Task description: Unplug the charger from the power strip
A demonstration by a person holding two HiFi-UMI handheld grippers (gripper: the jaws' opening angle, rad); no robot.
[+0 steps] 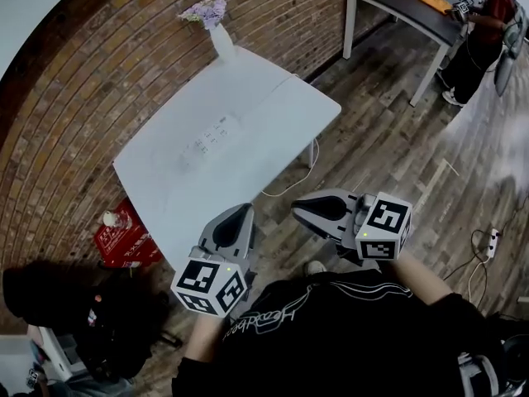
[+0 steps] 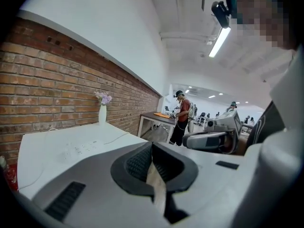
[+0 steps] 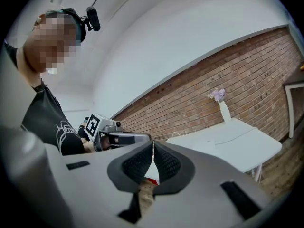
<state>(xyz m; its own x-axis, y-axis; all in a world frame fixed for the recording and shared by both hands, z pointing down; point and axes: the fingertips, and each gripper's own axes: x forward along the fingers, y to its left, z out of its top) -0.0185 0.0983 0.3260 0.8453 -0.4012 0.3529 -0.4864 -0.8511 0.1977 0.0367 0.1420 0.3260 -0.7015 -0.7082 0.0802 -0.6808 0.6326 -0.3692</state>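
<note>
A white power strip [image 1: 209, 136] lies flat in the middle of the white table [image 1: 273, 110]; I cannot make out a charger on it at this distance. A white cable [image 1: 296, 179] hangs off the table's near edge. My left gripper [image 1: 240, 212] is shut and empty, short of the table's near corner. My right gripper [image 1: 299, 208] is beside it, also shut and empty, pointing left. In the left gripper view the shut pads [image 2: 142, 163] frame the power strip [image 2: 80, 147] far ahead. In the right gripper view the table [image 3: 237, 144] is to the right.
A white vase with purple flowers [image 1: 216, 30] stands at the table's far end by the brick wall. A red crate with a bottle [image 1: 124, 236] and a black bag [image 1: 78, 304] sit on the floor at left. A dark table [image 1: 405, 7] and a person [image 1: 483, 31] are at the back right.
</note>
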